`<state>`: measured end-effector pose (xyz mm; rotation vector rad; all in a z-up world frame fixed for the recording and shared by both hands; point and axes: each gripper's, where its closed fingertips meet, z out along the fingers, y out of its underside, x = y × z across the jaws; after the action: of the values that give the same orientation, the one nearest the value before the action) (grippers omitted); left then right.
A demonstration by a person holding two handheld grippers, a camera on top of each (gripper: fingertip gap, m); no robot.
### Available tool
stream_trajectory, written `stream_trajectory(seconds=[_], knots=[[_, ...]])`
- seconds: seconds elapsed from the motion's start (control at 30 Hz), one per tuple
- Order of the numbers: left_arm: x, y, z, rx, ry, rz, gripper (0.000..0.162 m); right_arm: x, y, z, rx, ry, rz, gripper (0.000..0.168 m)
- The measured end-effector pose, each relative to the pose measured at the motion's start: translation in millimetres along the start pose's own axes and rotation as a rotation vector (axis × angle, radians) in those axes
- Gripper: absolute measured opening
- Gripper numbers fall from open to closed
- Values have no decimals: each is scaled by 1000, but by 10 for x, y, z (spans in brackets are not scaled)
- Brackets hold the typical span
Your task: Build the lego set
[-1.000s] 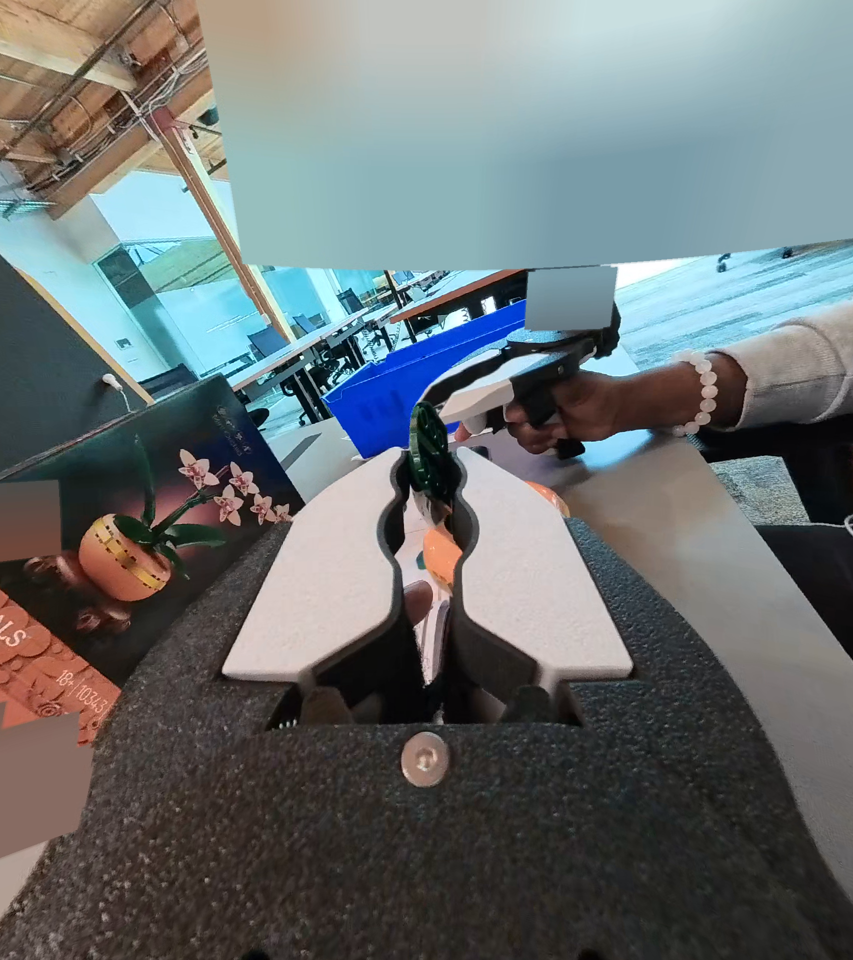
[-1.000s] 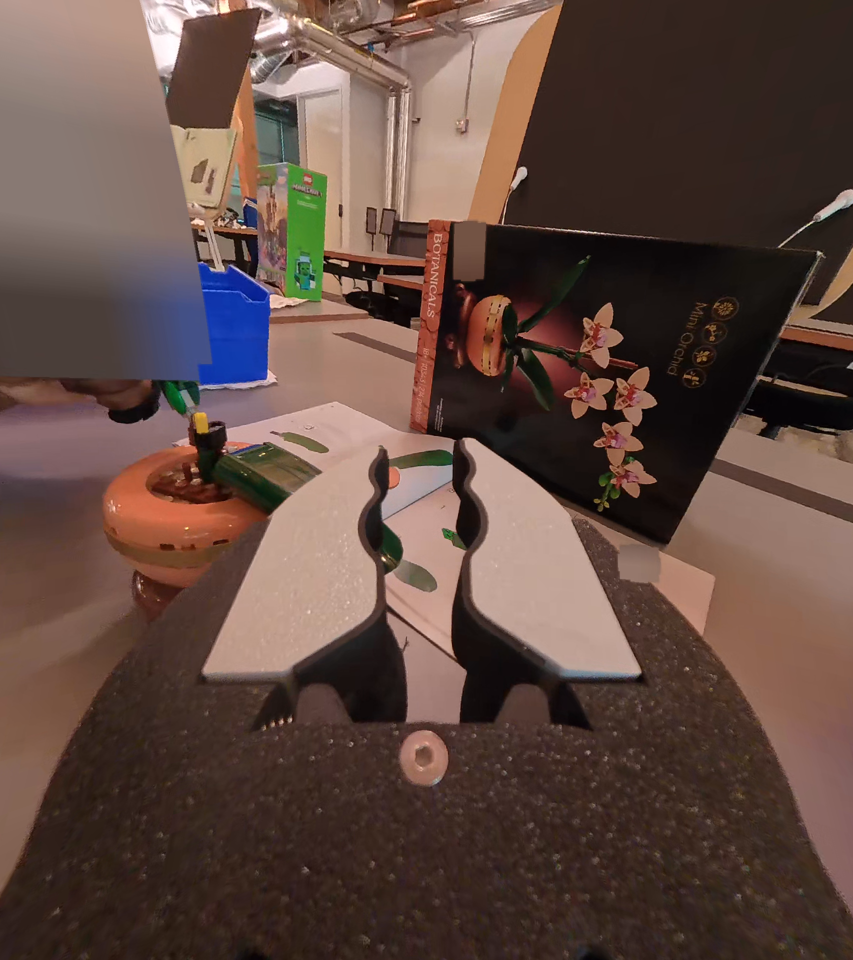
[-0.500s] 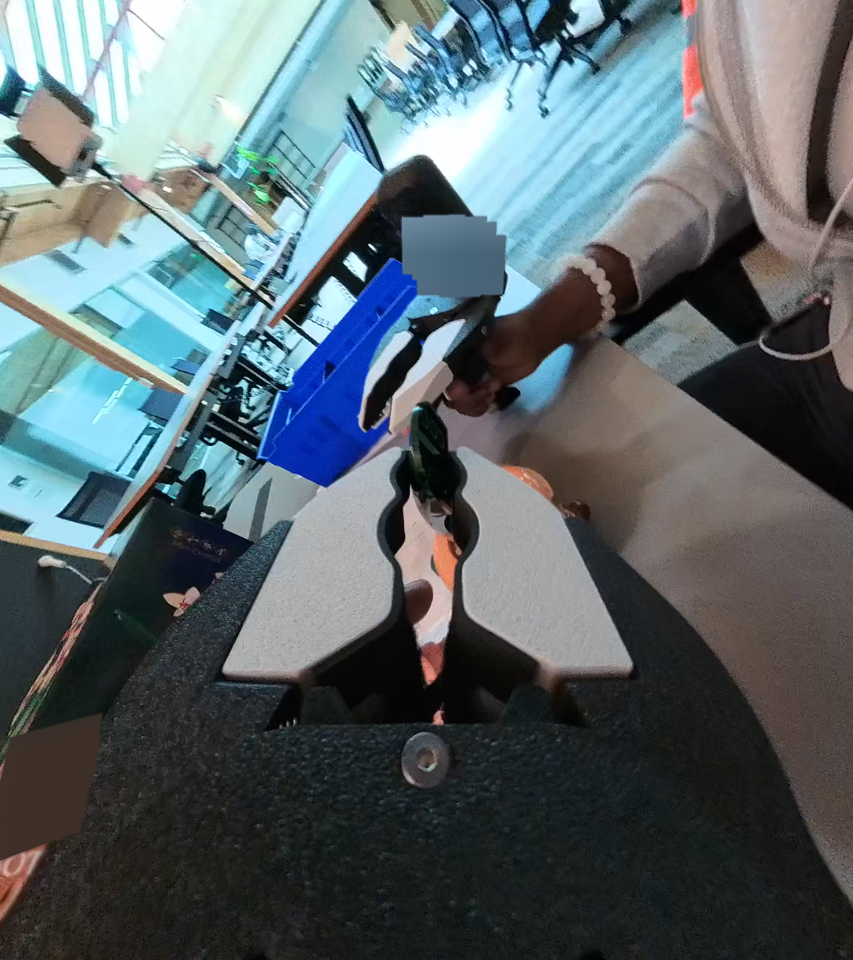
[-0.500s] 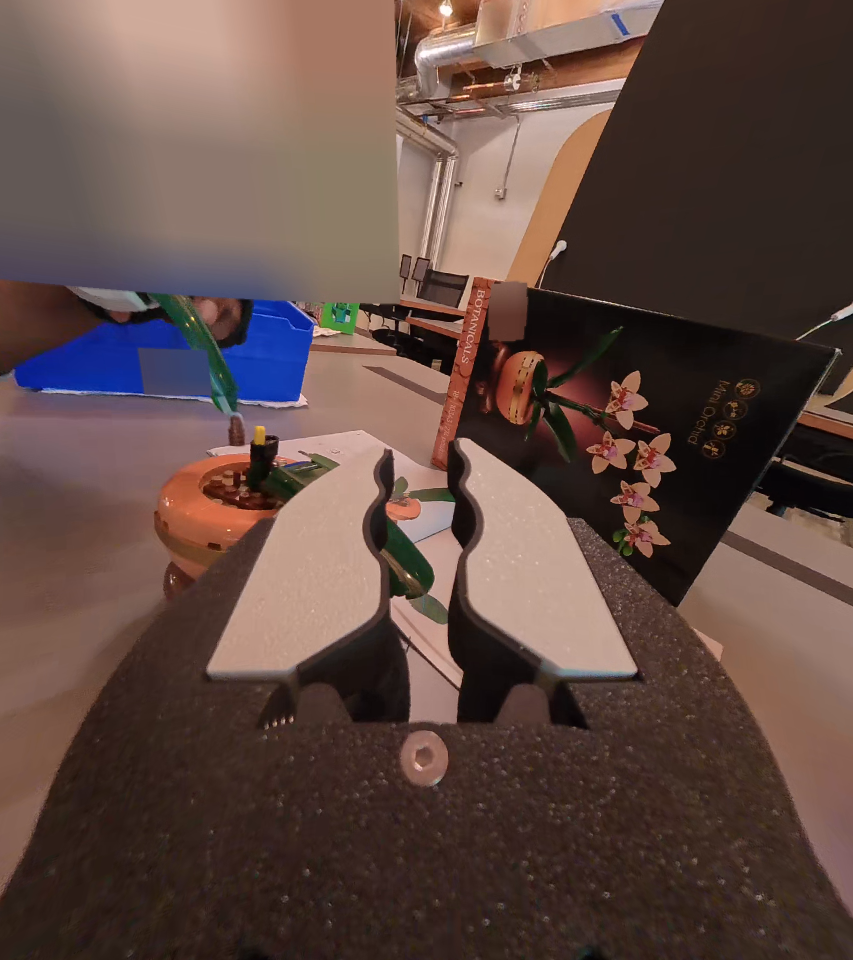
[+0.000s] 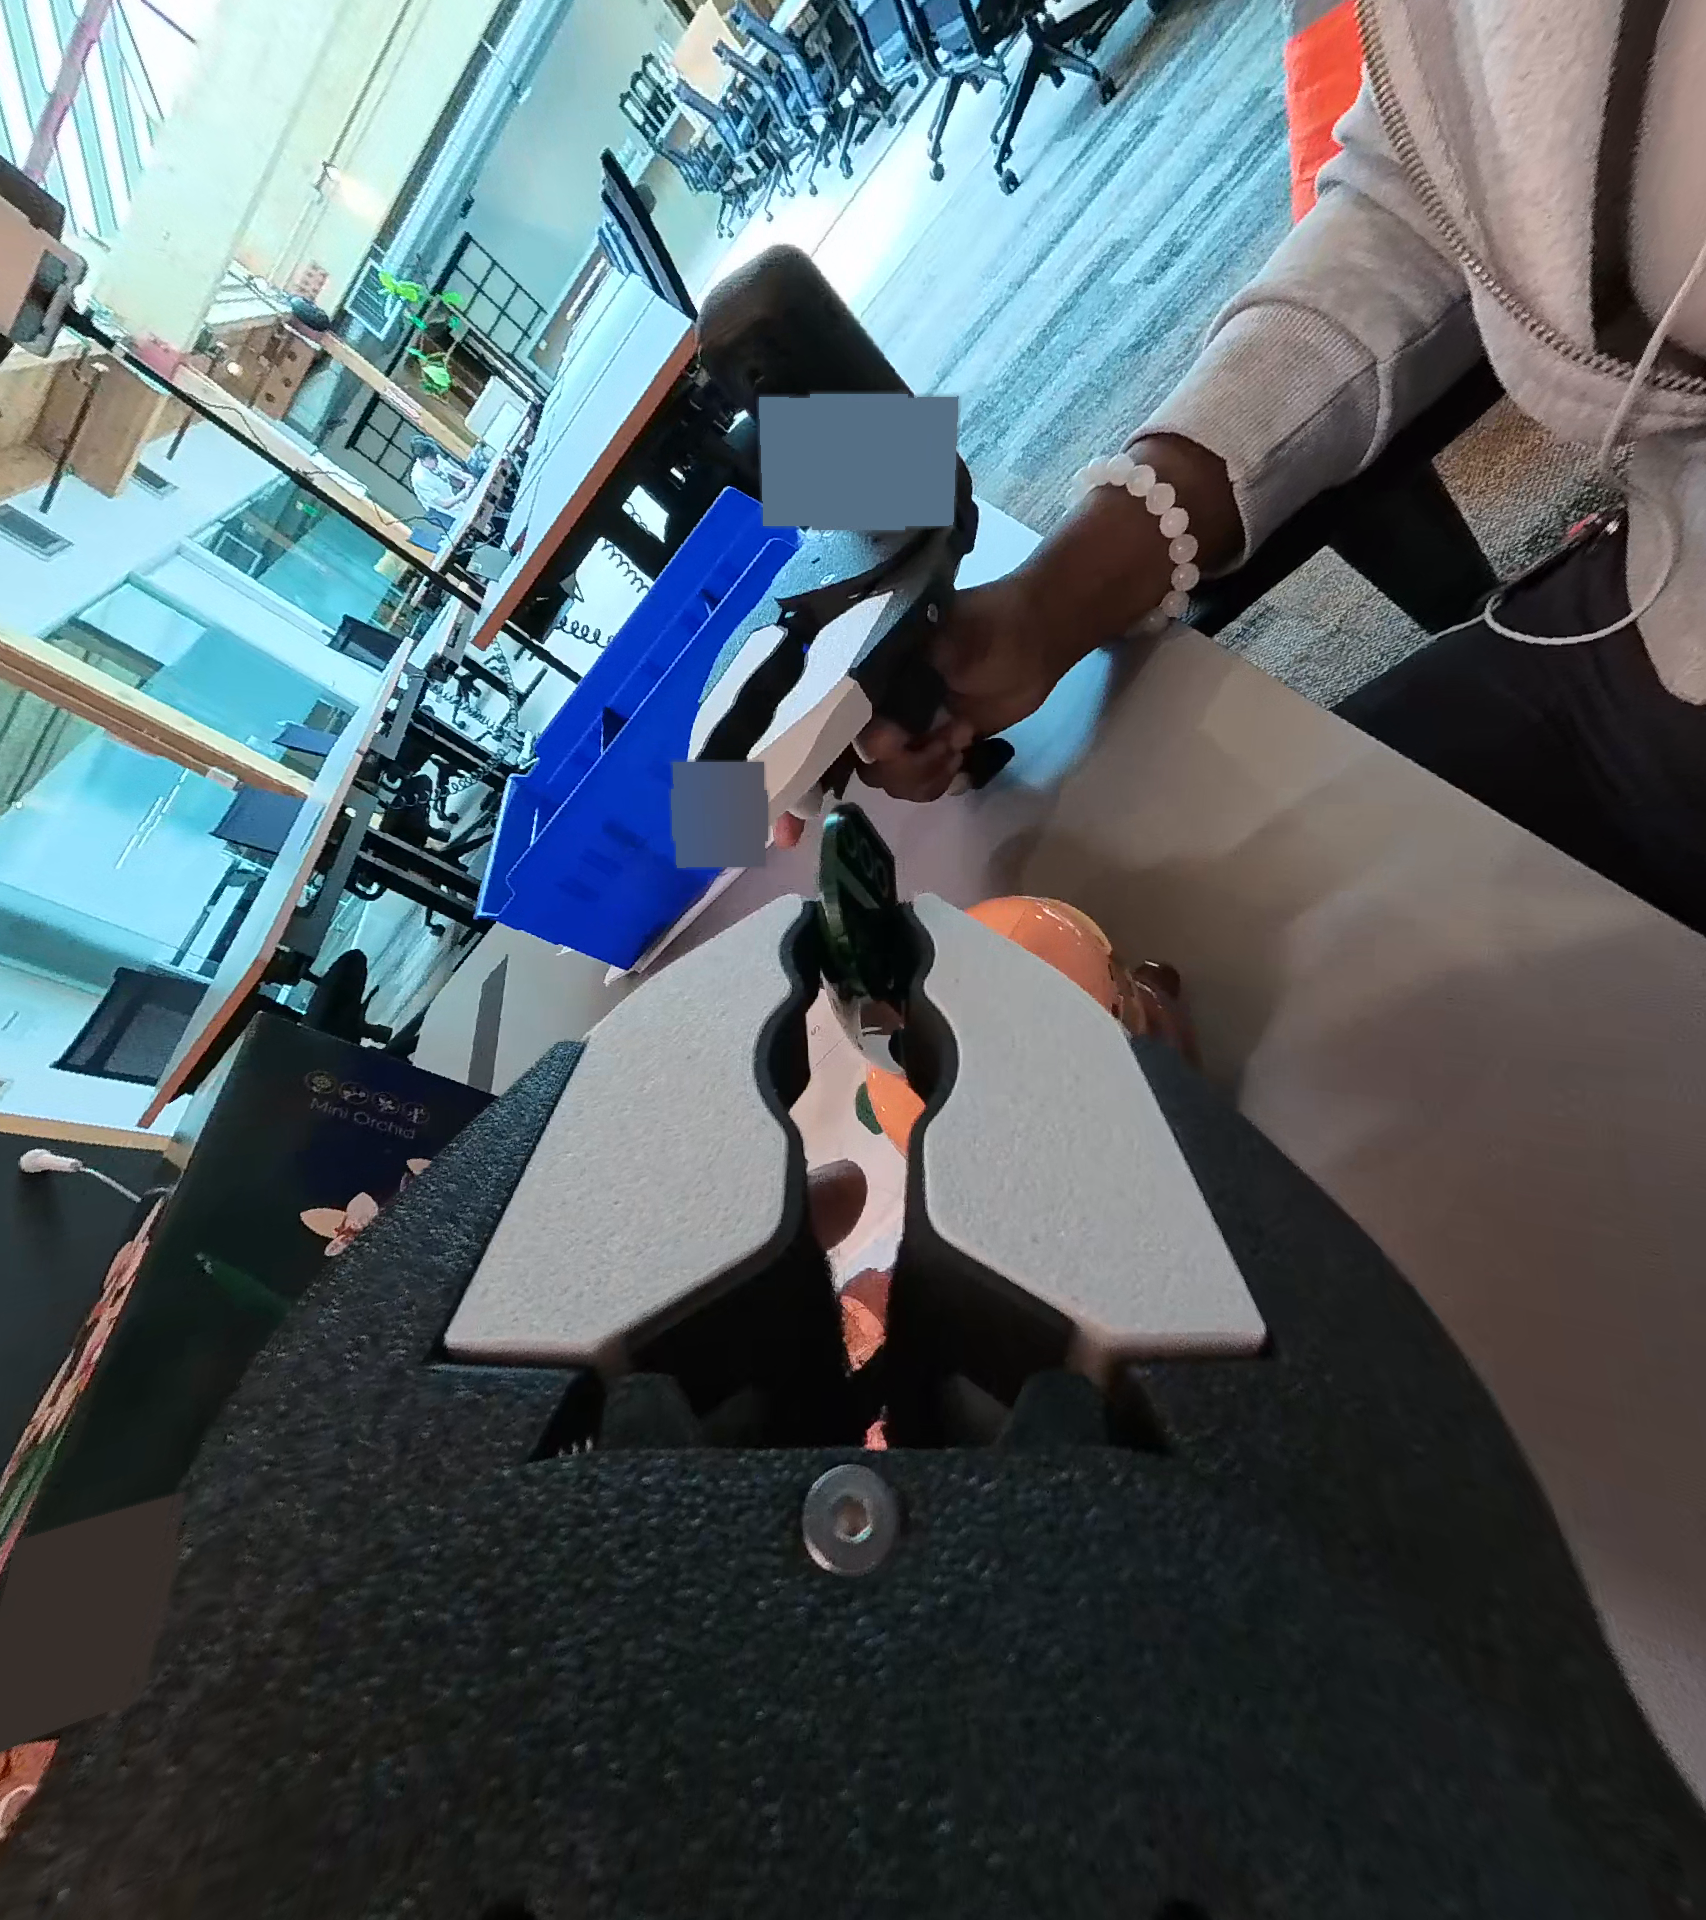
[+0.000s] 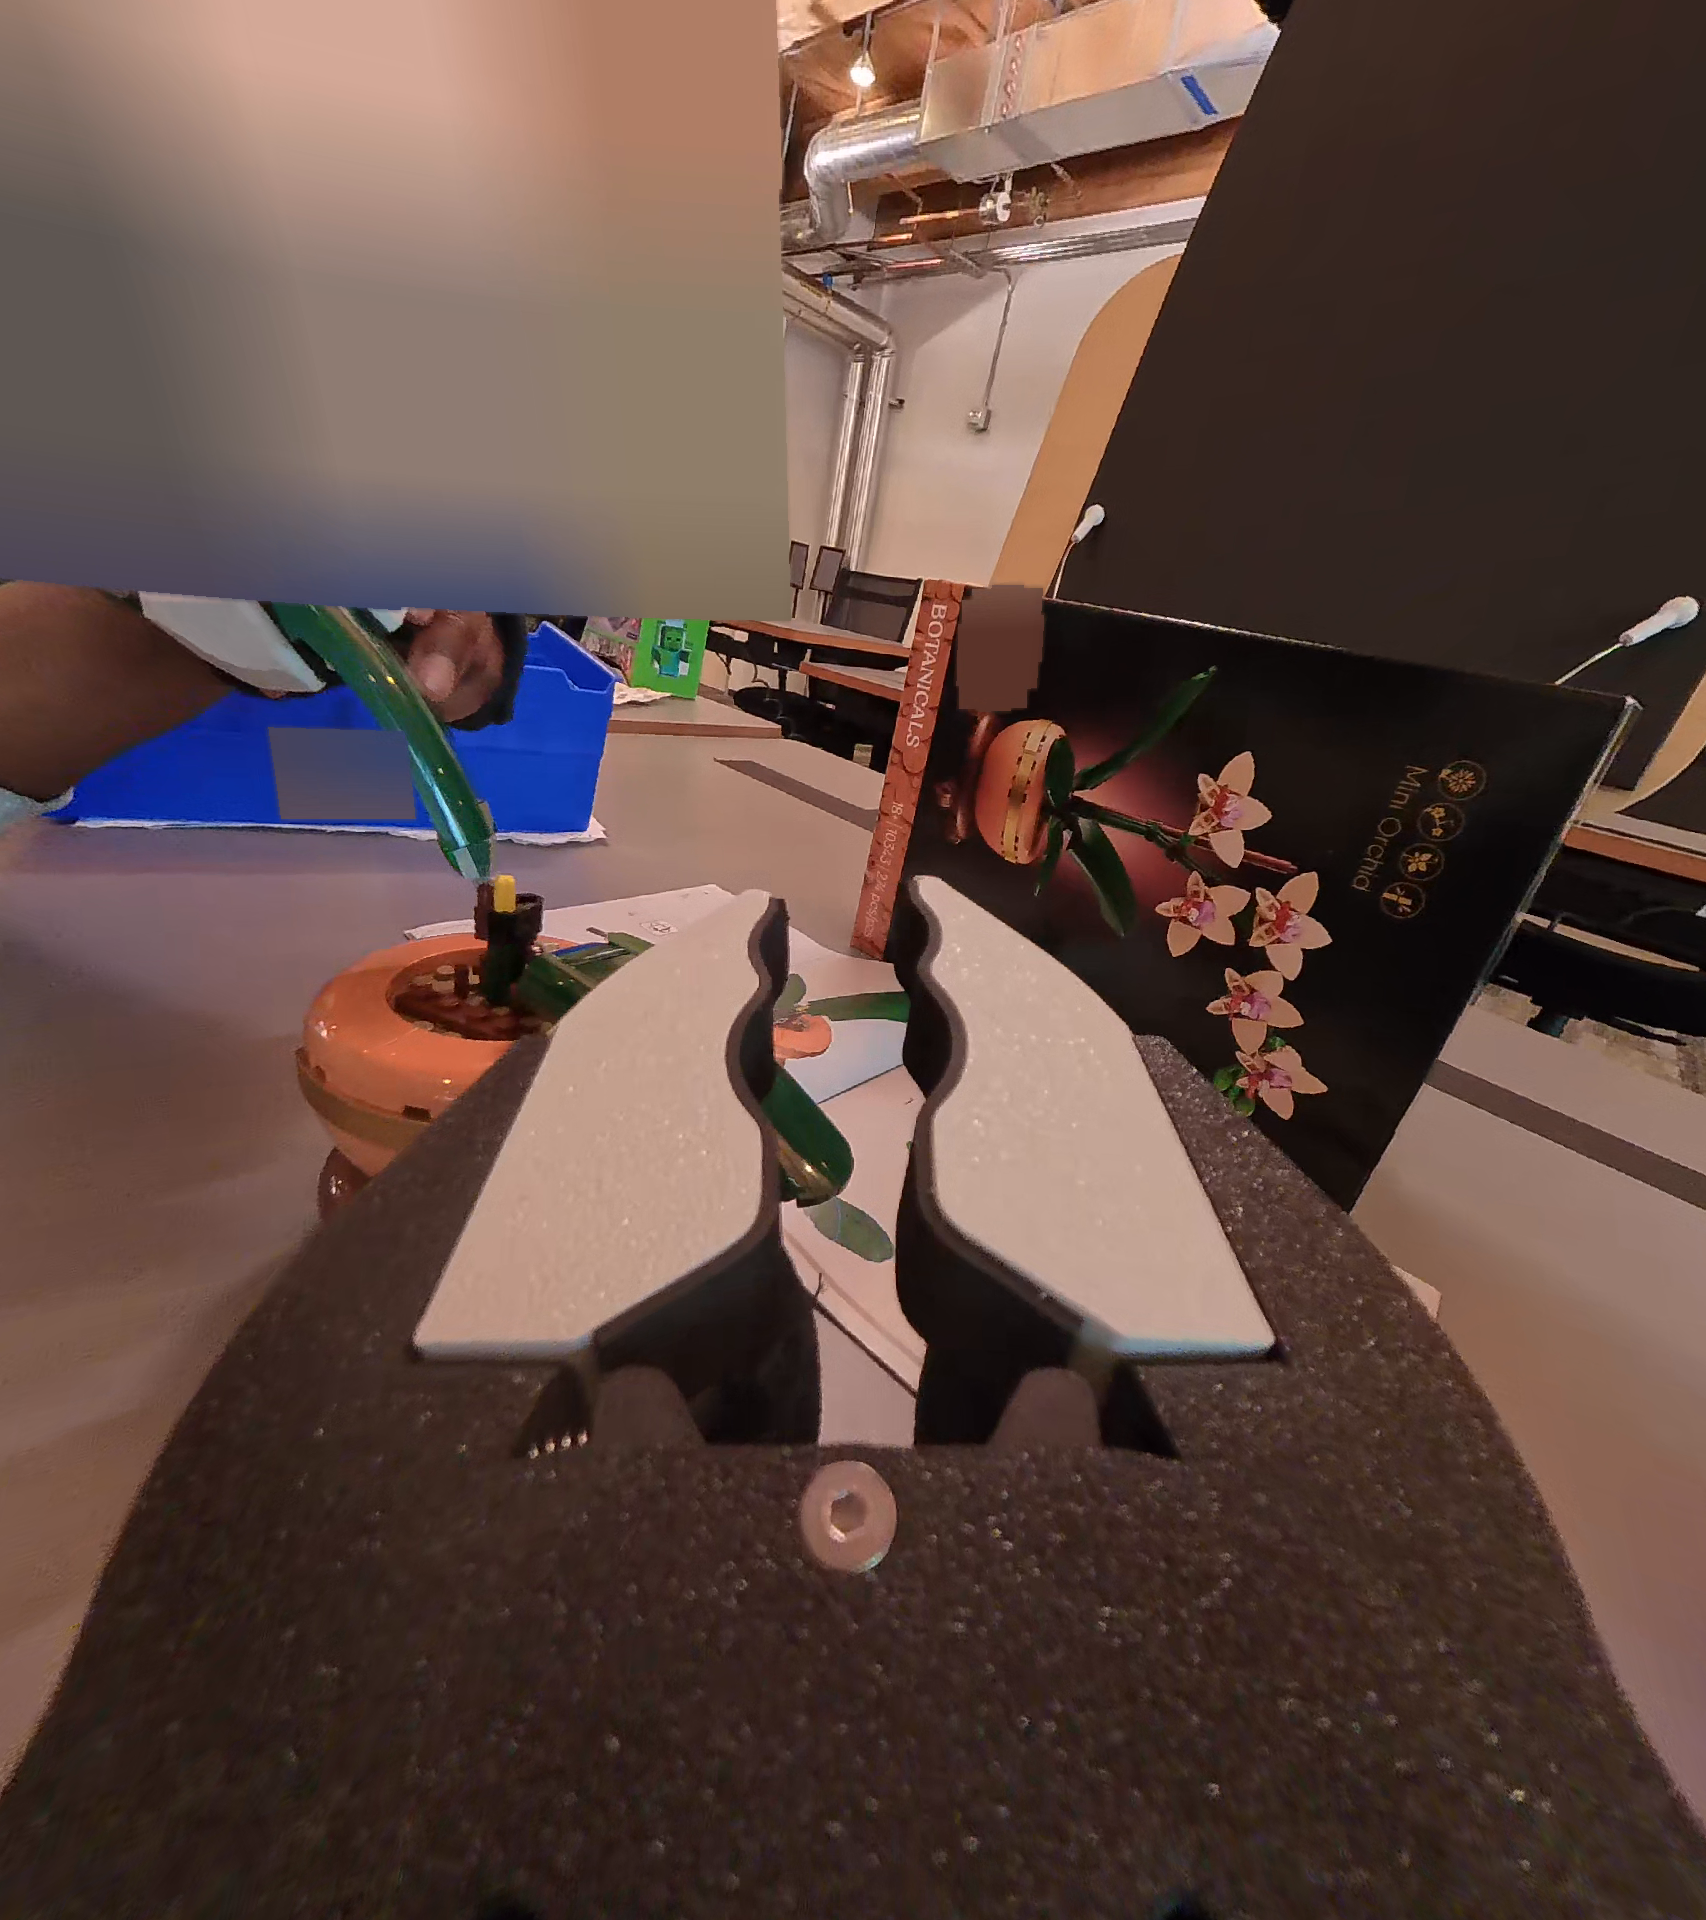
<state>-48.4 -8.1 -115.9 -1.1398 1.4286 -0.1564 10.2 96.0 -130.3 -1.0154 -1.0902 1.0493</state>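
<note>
Lego pot (image 6: 381, 1049), 1, on table (image 6: 101, 1091); left tongs (image 5: 857, 920) clamped on 1 green stem (image 6: 423, 748); right tongs (image 6: 838, 914) parted, empty.

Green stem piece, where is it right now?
The green stem piece is gripped by the left gripper; in the right wrist view it sits left of centre, its lower tip just above the yellow peg on the orange pot.
</note>
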Motion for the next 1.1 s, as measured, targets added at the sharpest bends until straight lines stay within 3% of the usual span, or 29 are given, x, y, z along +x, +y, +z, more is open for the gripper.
stream_trajectory(seconds=[0.13,0.23,0.37,0.5,0.57,0.77,1.1], knots=[[-11,-12,-5,9,-3,-4,13,-68,6,7,-2,-39,-1,18],[-20,-14,-32,7,-18,-3,13,-329,-53,31,-19,-208,23,8],[-128,-116,-170,70,-93,-30,13,-635,-22,174,-306,-349,15,3],[-170,-197,-243,105,-159,-20,13,-727,122,348,-534,-384,48,22],[-198,-198,-271,114,-177,-21,13,-774,203,379,-604,-400,64,19],[-257,-183,-391,131,-226,-30,13,-747,257,417,-736,-298,-59,14],[-190,-341,-398,144,-219,29,13,-768,316,390,-1079,-249,-50,9]])
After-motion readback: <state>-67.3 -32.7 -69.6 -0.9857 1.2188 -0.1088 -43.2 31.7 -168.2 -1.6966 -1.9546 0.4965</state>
